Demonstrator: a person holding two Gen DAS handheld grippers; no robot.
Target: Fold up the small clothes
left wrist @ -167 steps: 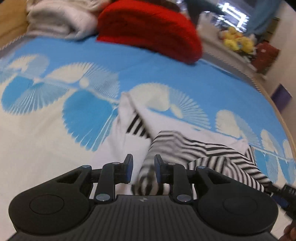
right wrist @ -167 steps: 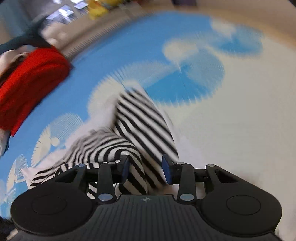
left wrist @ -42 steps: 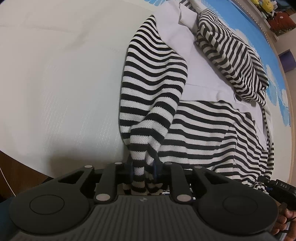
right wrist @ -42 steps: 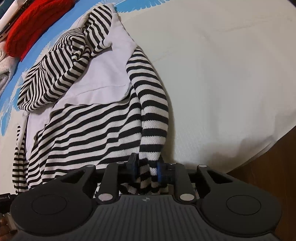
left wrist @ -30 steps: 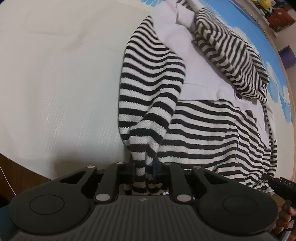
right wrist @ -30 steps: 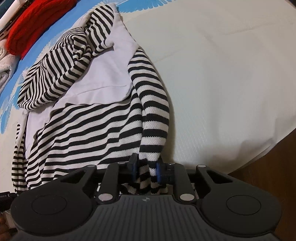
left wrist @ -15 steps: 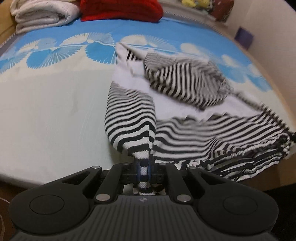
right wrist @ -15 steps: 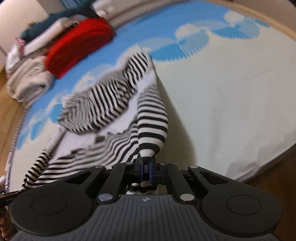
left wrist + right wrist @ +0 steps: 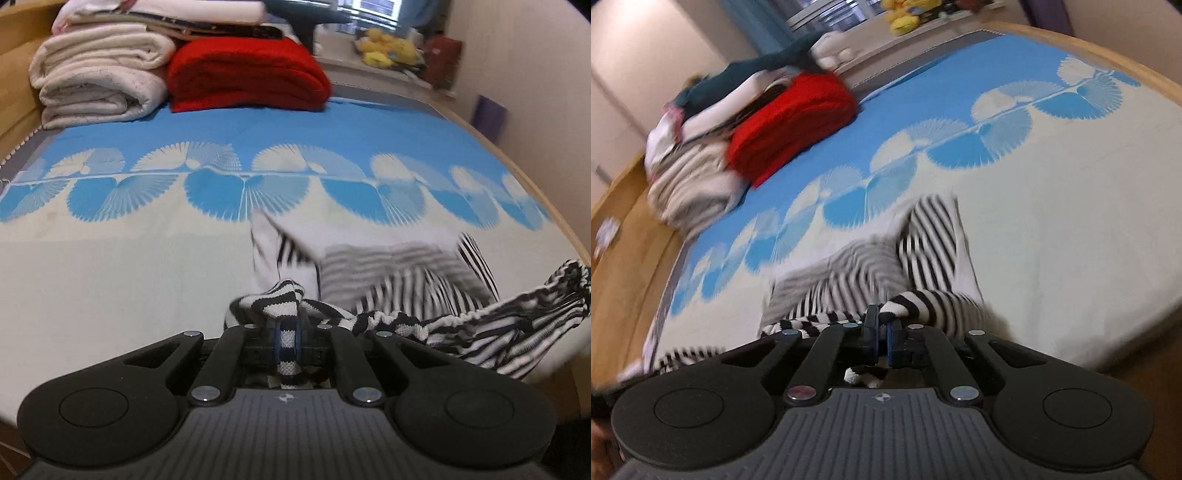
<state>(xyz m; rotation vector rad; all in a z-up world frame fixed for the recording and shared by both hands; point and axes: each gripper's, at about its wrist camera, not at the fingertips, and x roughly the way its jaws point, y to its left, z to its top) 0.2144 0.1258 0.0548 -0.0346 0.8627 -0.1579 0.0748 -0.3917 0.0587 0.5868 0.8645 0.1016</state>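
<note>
A black-and-white striped top (image 9: 402, 277) with a white panel lies at the near edge of the bed. Its near hem is lifted off the bed and stretched between both grippers. My left gripper (image 9: 287, 334) is shut on one striped corner of the hem, which bunches above the pads. From there the hem (image 9: 517, 317) runs taut off to the right. In the right wrist view the striped top (image 9: 923, 240) trails back onto the bed, and my right gripper (image 9: 879, 334) is shut on the other striped corner. The rest of the garment is blurred.
The bed cover (image 9: 110, 280) is cream near me and blue with white fan shapes farther back. A folded red blanket (image 9: 247, 74) and folded cream blankets (image 9: 99, 81) are stacked at the far end. Yellow soft toys (image 9: 388, 48) sit on a ledge. A wooden bed frame (image 9: 624, 229) borders the left.
Both grippers have risen with the striped hem in them, lifting the near edge of the top off the bed. The views have tilted up, so the far end of the bed shows.
</note>
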